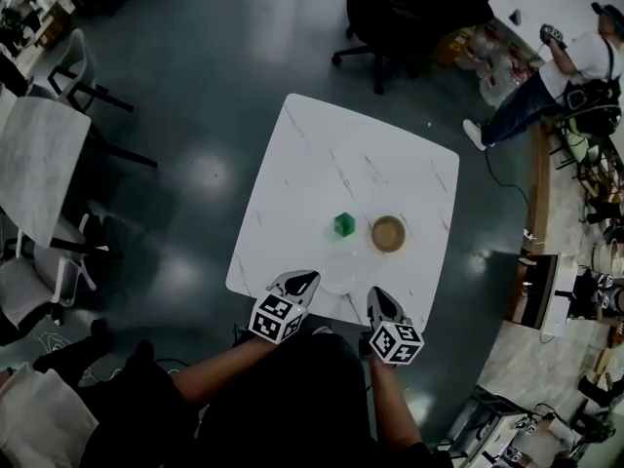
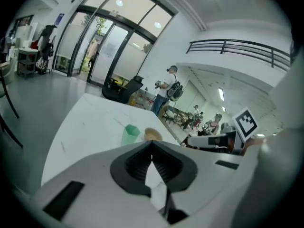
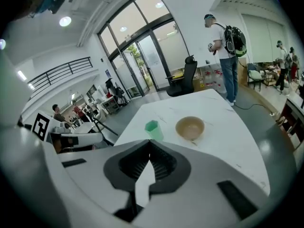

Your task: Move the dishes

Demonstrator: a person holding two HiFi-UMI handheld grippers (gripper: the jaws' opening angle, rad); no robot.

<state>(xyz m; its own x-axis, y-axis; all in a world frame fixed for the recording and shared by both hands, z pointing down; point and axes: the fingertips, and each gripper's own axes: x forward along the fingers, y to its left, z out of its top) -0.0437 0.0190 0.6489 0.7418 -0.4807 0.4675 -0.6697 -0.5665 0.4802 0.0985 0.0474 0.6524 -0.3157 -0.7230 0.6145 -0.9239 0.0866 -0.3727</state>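
On the white marble-patterned table (image 1: 302,164) stand the dishes: a green cup (image 1: 343,224) and, just beside it to the right, a tan bowl (image 1: 388,233), both upright and near the middle of the tabletop, a little apart from each other. Closer to the near edge a faint pale round outline shows on the top, possibly a white plate, though it is too washed out against the surface to be sure.

Over that near edge the person holds both tools. The left gripper (image 1: 300,283) points toward the cup and bowl from the left; in its own view the two jaws meet tip to tip with nothing between them. The right gripper (image 1: 376,298) hangs just to the right of it, well short of the bowl, and its own view likewise shows the jaws closed together on nothing, with cup and bowl lying beyond the tips.

Beyond the far side of the table sits a black office chair (image 1: 390,27), and a person with a backpack (image 1: 546,86) stands off to the right on the dark floor.
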